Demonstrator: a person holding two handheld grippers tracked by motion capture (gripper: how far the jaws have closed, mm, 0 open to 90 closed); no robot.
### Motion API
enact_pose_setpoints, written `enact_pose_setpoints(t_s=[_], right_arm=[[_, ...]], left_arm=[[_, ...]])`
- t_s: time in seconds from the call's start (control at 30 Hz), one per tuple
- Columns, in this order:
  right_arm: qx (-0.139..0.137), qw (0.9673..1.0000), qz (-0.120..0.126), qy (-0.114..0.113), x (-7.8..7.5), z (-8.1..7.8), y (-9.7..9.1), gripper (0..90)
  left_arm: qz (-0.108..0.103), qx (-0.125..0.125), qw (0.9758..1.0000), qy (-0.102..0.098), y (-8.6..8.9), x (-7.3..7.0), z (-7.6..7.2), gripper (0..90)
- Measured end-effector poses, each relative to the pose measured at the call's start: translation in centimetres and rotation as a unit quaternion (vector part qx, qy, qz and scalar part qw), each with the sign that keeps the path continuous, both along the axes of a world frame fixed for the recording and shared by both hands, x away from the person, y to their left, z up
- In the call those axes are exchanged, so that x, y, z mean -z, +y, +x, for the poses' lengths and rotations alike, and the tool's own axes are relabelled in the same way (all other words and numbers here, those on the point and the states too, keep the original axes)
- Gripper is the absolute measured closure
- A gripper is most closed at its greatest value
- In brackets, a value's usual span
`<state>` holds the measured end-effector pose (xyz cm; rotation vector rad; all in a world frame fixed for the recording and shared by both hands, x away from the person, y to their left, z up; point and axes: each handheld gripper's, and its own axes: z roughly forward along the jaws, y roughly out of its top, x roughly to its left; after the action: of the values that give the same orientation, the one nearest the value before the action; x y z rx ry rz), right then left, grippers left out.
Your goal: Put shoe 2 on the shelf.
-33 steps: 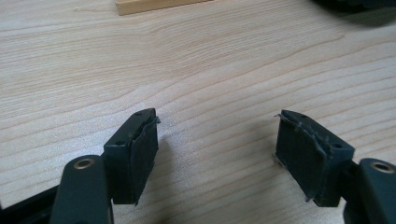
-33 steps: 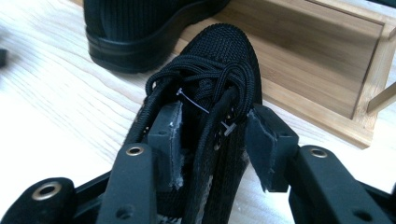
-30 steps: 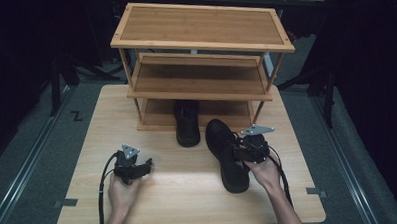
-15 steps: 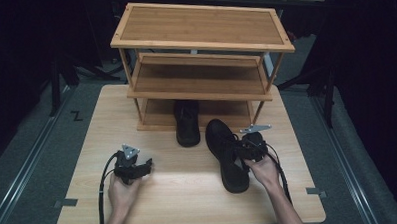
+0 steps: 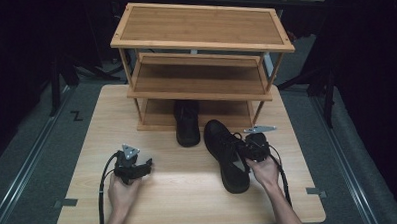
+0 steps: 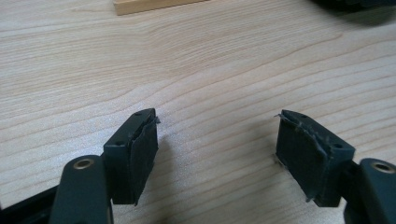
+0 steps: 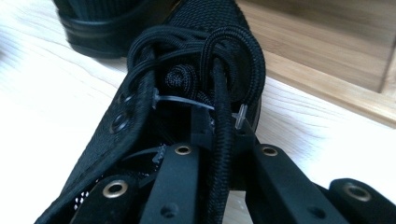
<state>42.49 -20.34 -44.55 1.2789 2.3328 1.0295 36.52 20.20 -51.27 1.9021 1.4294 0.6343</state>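
Left gripper [image 5: 144, 165] sits near the front-left part of the bench [image 5: 179, 202], held in the left hand [image 5: 122, 192] — jaws spread wide, nothing between the pads [image 6: 142, 149], bare wood grain under them. Right gripper [image 5: 249, 149] is at front-right, in the right hand [image 5: 263, 171], jaws pressed together on a black lace [image 7: 223, 135] of the near shoe [image 5: 227, 153]; the lace runs up between the two jaw arms into the knot over the tongue. That near shoe lies on the bench right of centre, toe toward the front edge, heel toward the rack. Second black shoe [image 5: 187, 123] is just beside it to the left and further back, partly under the bottom shelf. Wooden three-tier shoe rack [image 5: 201, 47] stands along the back edge — upper shelves bare.
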Motion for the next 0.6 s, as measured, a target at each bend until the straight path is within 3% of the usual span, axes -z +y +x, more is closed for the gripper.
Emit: enact_pose_setpoints(t_s=[0.2,0.6], right_arm=[[-0.011,0.9999,0.008,-0.009,-0.5,-0.3,0.4,85.3],[0.021,0.9994,0.015,-0.022,-1.9,0.3,0.0,85.4]], left_arm=[[0.000,0.000,1.0000,0.000,0.0,0.0,0.0,29.8],[0.000,0.002,1.0000,0.000,0.0,0.0,0.0,29.6]])
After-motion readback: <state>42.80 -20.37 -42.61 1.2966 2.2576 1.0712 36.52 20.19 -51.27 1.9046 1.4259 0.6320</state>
